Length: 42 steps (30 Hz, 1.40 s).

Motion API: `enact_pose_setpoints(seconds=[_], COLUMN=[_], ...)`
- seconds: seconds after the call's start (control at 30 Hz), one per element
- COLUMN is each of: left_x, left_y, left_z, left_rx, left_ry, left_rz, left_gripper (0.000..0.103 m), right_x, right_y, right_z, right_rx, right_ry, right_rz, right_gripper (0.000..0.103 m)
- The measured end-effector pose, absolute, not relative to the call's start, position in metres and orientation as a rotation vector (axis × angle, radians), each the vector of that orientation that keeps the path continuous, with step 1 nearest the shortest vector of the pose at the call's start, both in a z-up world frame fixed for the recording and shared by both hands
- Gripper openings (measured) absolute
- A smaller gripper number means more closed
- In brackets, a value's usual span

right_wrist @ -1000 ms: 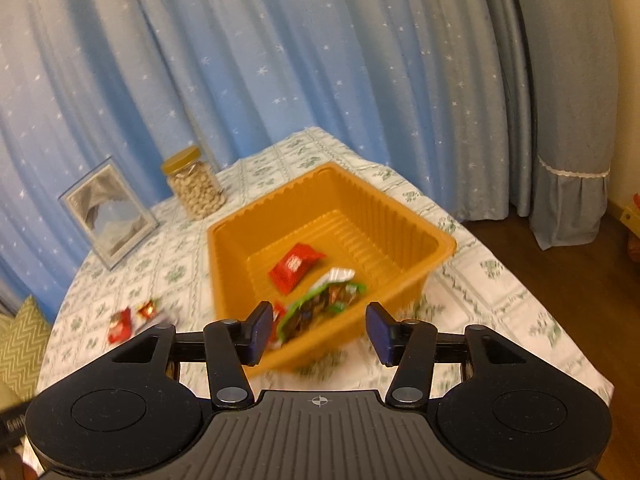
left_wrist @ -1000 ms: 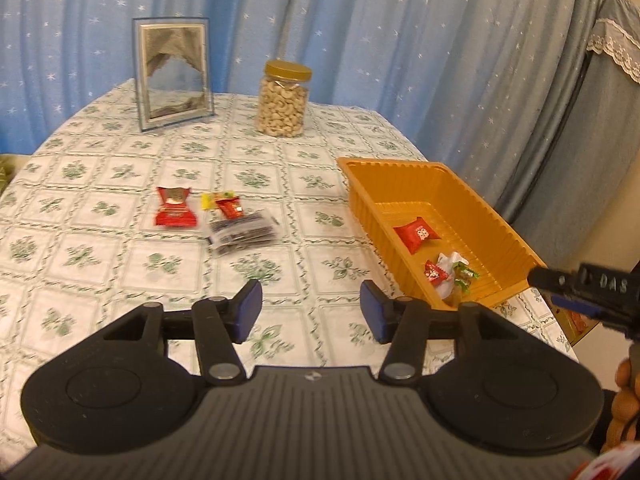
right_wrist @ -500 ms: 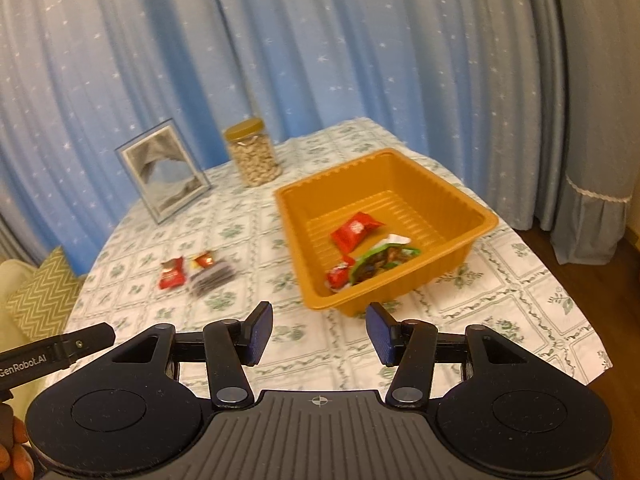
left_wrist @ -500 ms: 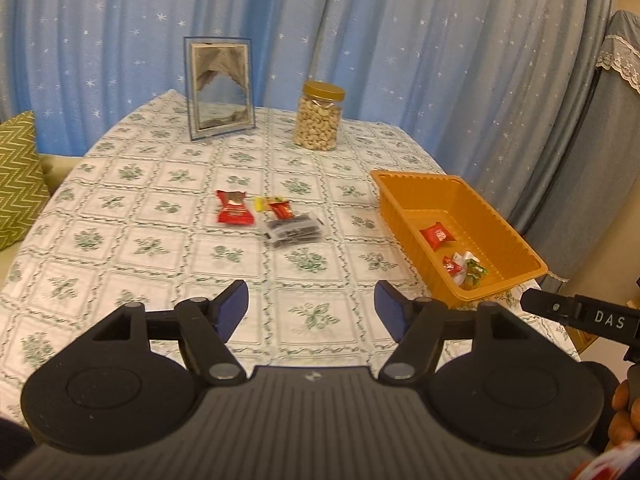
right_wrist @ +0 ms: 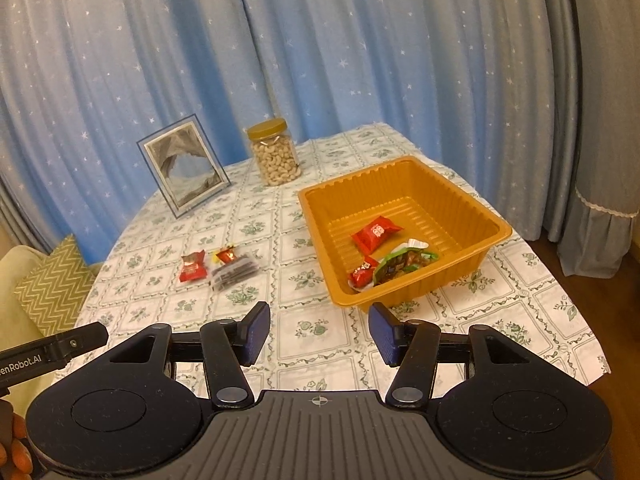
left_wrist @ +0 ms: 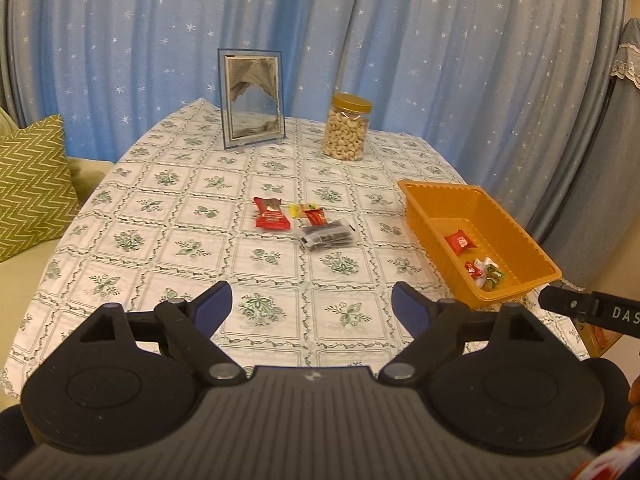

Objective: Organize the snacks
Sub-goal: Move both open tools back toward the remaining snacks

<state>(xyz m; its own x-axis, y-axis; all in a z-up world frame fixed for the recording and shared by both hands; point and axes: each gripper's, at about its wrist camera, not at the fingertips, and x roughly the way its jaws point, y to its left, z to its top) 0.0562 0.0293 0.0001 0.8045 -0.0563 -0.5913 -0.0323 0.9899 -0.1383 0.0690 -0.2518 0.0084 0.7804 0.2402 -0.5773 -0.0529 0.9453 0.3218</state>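
Observation:
An orange tray (left_wrist: 516, 240) (right_wrist: 472, 208) sits at the table's right side. It holds a red packet (right_wrist: 376, 232), a small red candy (right_wrist: 362, 272) and a green snack bag (right_wrist: 404, 260). On the tablecloth to the tray's left lie a red packet (left_wrist: 272, 216) (right_wrist: 192, 266), a small red-yellow candy (left_wrist: 314, 214) (right_wrist: 226, 255) and a clear bag of dark snacks (left_wrist: 328, 236) (right_wrist: 236, 270). My left gripper (left_wrist: 312, 306) is open and empty above the near table edge. My right gripper (right_wrist: 318, 332) is open and empty in front of the tray.
A jar of cashews (left_wrist: 347, 127) (right_wrist: 274, 152) and a picture frame (left_wrist: 251, 98) (right_wrist: 186, 164) stand at the back of the table. A green zigzag cushion (left_wrist: 32, 184) lies on a sofa at left. Blue star curtains hang behind.
Both grippers have pulled back and up from the table. The green snack bag left the right gripper and now lies in the tray. The left gripper's jaws have widened.

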Motion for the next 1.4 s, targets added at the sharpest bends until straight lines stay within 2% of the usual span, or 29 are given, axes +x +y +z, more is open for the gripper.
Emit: enact_pose_setpoints(seconds=[0.53, 1.0, 1.4], left_x=[0.054, 0.062, 0.112], left_y=[0.035, 0.05, 0.086], left_z=[0.003, -0.006, -0.033], left_rx=[-0.14, -0.169, -0.152], left_ry=[0.62, 0.625, 0.65], left_rz=[0.033, 0.054, 0.086], left_gripper=[0.097, 0.1, 0.101], right_x=[0.068, 0.081, 0.139], right_y=[-0.253, -0.235, -0.179], right_z=[0.013, -0.001, -0.031], right_rx=[0.297, 0.274, 0.251], right_ry=[0.649, 0.679, 0.716], right_rz=[0.155, 0.188, 0.282], right_gripper=[0.06, 0.061, 0.061])
